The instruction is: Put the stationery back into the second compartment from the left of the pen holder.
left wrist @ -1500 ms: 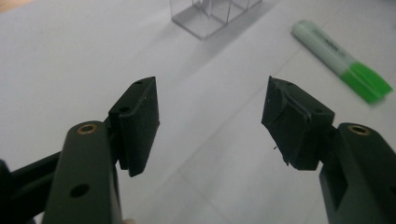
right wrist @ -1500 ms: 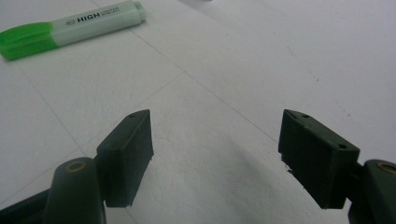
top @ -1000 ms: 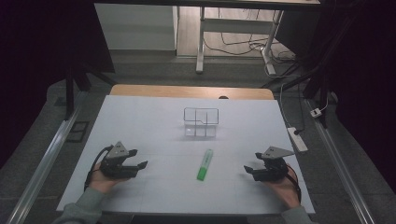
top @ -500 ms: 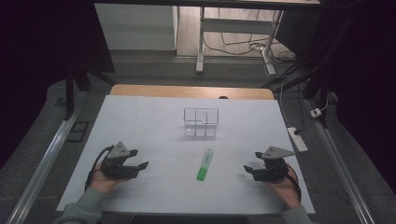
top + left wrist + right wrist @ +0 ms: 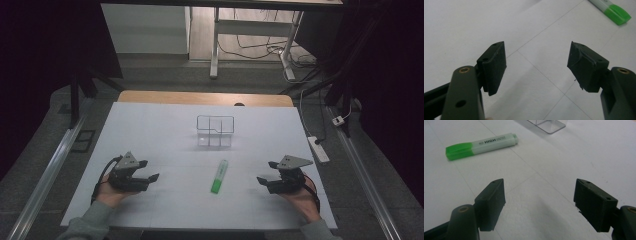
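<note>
Green highlighter (image 5: 219, 176) flat on white table (image 5: 165, 125), between both grippers, touching neither. Left gripper (image 5: 146, 170) jaws spread, empty. Right gripper (image 5: 265, 172) jaws spread, empty. Clear organizer (image 5: 215, 131) beyond highlighter.

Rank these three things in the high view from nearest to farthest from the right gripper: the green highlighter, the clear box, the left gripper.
From the right gripper:
1. The green highlighter, lying on the white table just to its left.
2. The clear box, farther up the table, left of it and toward the far edge.
3. The left gripper, across the table at the near left.
</note>
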The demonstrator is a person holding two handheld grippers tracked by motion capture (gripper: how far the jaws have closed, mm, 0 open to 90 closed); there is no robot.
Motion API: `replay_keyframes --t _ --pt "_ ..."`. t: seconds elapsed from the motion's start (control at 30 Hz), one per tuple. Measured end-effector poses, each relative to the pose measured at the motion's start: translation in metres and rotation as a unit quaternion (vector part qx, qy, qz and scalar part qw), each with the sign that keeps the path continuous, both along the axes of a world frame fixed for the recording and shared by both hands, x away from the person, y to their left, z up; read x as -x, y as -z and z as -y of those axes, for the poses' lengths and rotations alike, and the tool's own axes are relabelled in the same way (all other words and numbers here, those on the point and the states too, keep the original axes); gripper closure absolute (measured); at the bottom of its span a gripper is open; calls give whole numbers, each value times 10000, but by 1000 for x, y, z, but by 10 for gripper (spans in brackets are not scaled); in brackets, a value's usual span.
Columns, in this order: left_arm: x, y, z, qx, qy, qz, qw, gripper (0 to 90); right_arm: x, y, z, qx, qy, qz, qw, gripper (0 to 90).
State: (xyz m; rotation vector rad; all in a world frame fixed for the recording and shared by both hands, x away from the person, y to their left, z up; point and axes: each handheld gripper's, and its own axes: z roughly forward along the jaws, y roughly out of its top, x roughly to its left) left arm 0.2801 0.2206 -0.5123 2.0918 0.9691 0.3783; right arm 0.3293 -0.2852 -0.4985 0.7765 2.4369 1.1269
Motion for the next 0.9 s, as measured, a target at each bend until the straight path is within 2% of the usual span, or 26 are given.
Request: replay_keyframes --t 0.17,0.53,0.9 --pt "0 0 -1 -3 -4 -17 10000 308 -2 -3 -7 1 -201 -20 9998 245" --pt "-2 3 -3 -19 -26 -49 10000 308 -9 -8 -29 259 -558 -128 9980 248" --pt "-3 3 -2 -55 24 -59 10000 307 -17 -19 -49 414 -653 -172 9969 304"
